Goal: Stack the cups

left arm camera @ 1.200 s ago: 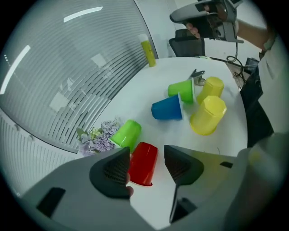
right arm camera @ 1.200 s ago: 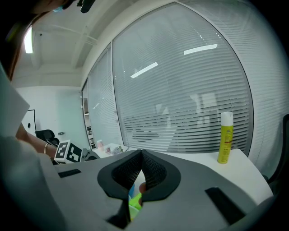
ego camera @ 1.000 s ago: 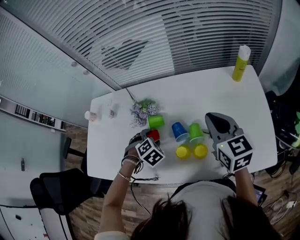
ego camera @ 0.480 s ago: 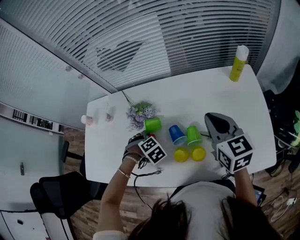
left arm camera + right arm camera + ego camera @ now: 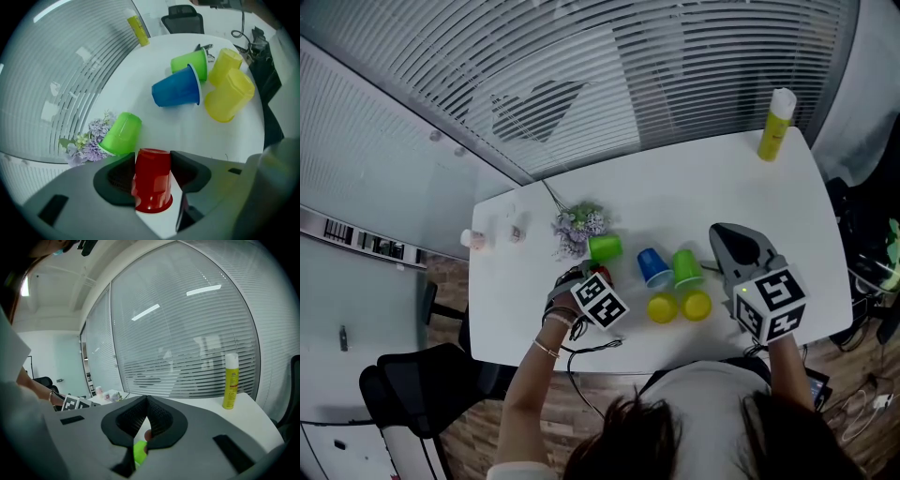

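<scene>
— Where is this?

— A white counter (image 5: 741, 202) beside a wall of slatted blinds. Nearest the person, the left tool (image 5: 152, 156) points steeply down over the red cup (image 5: 151, 187), which stands upside down on the counter. Its jaws have just been closing, and both pads look snug against the cup's sides. The right tool (image 5: 146, 401) hangs off to the right, jaws pressed together on nothing.

— And the stacking?

— Hardly begun, I'd say: no cup sits in another. Just beyond the red one, a green cup (image 5: 121, 133) lies on its side against some lilac flowers (image 5: 86, 143). Further right lie a blue cup (image 5: 177, 88), a second green cup (image 5: 190, 64), a yellow cup (image 5: 230, 96) and a second yellow cup (image 5: 225, 62), close together but each by itself. All six are yet to be nested.

— Any writing?

— Only the black-and-white marker squares on the tools' cubes. The yellow bottle (image 5: 776, 127) at the far corner has a label too small to read.
</scene>
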`<action>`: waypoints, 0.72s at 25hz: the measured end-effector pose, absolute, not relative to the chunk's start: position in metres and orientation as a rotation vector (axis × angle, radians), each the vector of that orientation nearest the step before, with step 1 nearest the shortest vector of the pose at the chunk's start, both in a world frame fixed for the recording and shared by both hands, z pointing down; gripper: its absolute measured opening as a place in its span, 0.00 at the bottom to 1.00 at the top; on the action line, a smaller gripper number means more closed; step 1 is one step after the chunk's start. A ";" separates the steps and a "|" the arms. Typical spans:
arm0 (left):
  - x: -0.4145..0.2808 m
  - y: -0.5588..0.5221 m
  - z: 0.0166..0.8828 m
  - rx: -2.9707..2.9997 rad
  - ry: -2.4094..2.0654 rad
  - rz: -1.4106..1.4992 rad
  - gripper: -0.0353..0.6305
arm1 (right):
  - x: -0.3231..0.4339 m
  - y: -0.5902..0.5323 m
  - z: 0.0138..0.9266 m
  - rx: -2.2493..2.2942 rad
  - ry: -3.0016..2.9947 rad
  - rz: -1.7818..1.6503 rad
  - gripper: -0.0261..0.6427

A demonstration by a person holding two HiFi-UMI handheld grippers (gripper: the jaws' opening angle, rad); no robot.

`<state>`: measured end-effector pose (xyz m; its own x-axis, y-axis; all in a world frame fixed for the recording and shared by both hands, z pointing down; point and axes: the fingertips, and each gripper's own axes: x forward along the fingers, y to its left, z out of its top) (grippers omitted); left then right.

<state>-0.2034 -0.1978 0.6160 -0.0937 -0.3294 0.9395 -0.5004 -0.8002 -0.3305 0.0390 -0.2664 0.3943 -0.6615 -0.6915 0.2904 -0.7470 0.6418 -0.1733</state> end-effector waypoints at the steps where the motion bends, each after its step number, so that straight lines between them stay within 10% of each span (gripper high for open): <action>1: -0.202 -0.198 0.613 2.035 -0.956 1.988 0.43 | 0.038 -0.266 0.394 1.180 -2.665 0.413 0.08; 18: -0.179 -0.198 0.540 2.130 -1.353 0.762 0.43 | 0.021 -0.253 0.391 1.114 -2.685 0.382 0.08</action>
